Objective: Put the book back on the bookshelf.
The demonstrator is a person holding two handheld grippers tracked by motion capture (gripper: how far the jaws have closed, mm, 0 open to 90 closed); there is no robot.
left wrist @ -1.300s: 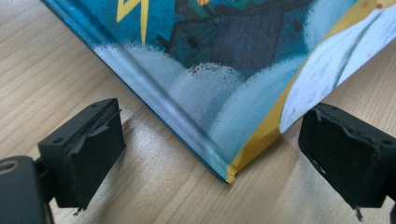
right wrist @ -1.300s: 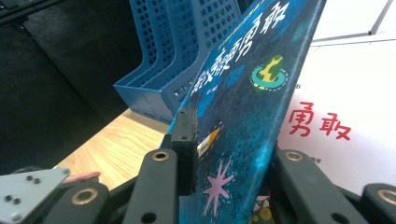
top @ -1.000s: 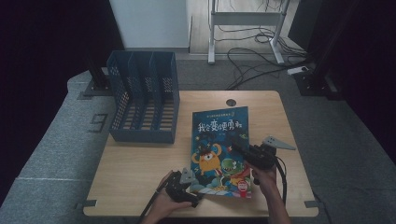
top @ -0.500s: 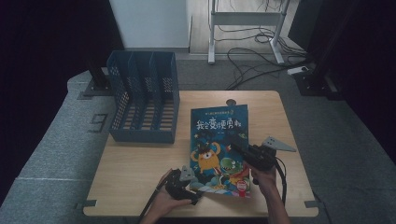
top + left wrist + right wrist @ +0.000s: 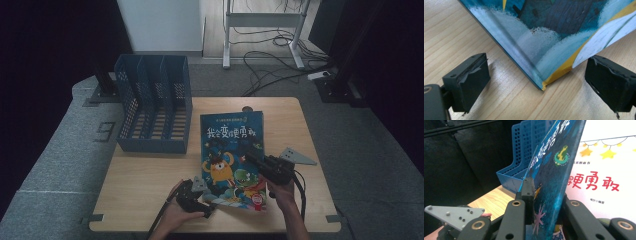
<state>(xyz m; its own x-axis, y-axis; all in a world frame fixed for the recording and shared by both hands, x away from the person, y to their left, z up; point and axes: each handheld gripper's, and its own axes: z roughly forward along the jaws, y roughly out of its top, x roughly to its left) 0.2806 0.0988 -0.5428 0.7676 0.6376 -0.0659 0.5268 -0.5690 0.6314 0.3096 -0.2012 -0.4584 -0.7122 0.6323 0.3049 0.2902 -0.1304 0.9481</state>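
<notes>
A blue picture book point(image 5: 227, 145) lies on the wooden table point(image 5: 145, 175), its cover showing cartoon monsters. My right gripper point(image 5: 248, 156) reaches over the book's right side. Its jaws have just been closing and are shut on the lifted cover point(image 5: 554, 165), which stands on edge between my right gripper point(image 5: 541, 192) jaws. The white title page point(image 5: 604, 170) shows beside the cover. My left gripper point(image 5: 209, 204) sits at the book's near left corner point(image 5: 544, 50). In its own view my left gripper point(image 5: 541, 76) is open, and its pads point(image 5: 469, 77) stand wide apart on either side of that corner without touching it.
A blue file holder point(image 5: 155, 110) with three slots stands at the table's back left, and in the right gripper view the holder point(image 5: 521, 150) rises just beyond the cover. Cables and a desk frame point(image 5: 260, 30) lie on the floor behind the table.
My right gripper has shifted slightly left over the book, and the book has moved a little with it. My left gripper has stayed at the near corner.
</notes>
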